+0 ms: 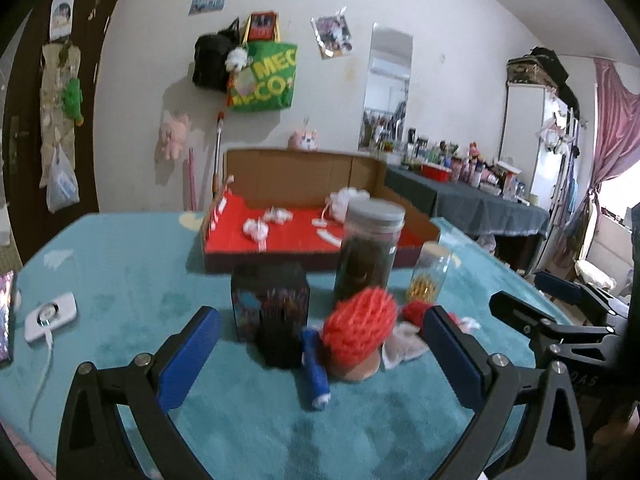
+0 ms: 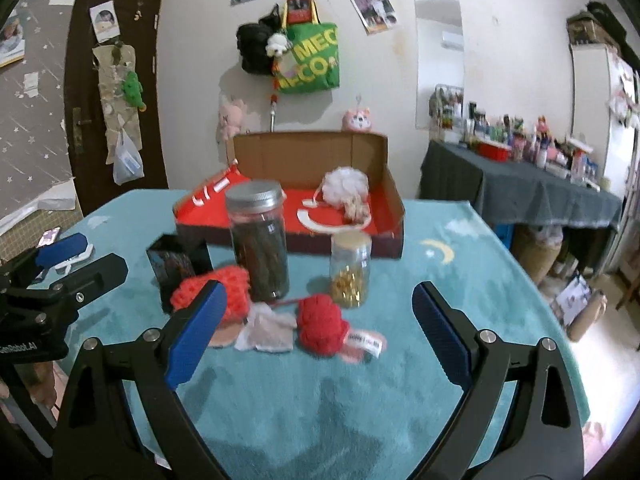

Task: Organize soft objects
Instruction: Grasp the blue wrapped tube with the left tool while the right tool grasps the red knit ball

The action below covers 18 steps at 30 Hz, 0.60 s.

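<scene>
Both tongs, left gripper and right gripper, are hanging spread apart, empty, red knitted toys lying at 12 o'clock.

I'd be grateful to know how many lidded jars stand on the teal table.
2: the tall dark jar in front of the red box, and the small jar of gold bits to its right. Others may be hidden.

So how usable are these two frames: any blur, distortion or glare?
Left wrist view: motion-smeared, the tall jar and red knitted hat soft; fisheye bends the walls. Right wrist view: sharper on the jar, slight smear on the small red knitted piece, daylight glare at the lower right.
</scene>
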{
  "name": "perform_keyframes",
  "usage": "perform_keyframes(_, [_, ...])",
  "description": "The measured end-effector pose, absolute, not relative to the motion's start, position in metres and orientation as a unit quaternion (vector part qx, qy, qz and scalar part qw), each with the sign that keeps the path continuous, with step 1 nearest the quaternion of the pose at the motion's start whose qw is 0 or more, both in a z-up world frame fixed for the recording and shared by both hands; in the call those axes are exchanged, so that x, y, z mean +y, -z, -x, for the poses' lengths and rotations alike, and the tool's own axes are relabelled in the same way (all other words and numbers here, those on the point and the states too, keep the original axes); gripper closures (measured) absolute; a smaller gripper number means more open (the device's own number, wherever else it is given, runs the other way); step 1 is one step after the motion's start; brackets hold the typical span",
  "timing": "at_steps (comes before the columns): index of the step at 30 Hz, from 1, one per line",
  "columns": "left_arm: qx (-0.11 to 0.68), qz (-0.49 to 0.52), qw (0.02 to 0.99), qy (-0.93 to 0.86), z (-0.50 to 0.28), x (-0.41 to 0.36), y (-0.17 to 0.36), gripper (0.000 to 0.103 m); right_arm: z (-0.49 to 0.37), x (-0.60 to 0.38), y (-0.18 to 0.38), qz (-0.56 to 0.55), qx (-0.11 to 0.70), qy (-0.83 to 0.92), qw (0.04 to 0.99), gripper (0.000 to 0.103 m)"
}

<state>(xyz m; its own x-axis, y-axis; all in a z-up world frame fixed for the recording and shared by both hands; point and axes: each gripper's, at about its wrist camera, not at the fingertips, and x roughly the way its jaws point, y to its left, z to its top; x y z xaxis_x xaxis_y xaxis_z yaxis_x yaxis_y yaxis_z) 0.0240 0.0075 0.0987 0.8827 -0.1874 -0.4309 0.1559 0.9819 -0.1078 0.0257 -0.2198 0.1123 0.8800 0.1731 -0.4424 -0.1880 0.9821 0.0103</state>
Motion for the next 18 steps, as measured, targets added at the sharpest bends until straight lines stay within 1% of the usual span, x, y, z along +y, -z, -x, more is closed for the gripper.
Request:
perform_keyframes(10, [0.278, 0.033, 0.956, 0.084, -0.037, 0.009, -0.065, 0.000, -0.036, -0.221, -0.073, 0.015, 0.274, -0.085, 0.958, 0.008])
perform_keyframes(18, [0.297, 0.029, 0.951, 0.081, -0.044, 0.011, -0.057, 0.000, -0.042, -0.218, -0.063, 0.007, 0.291, -0.092, 0.952, 0.008])
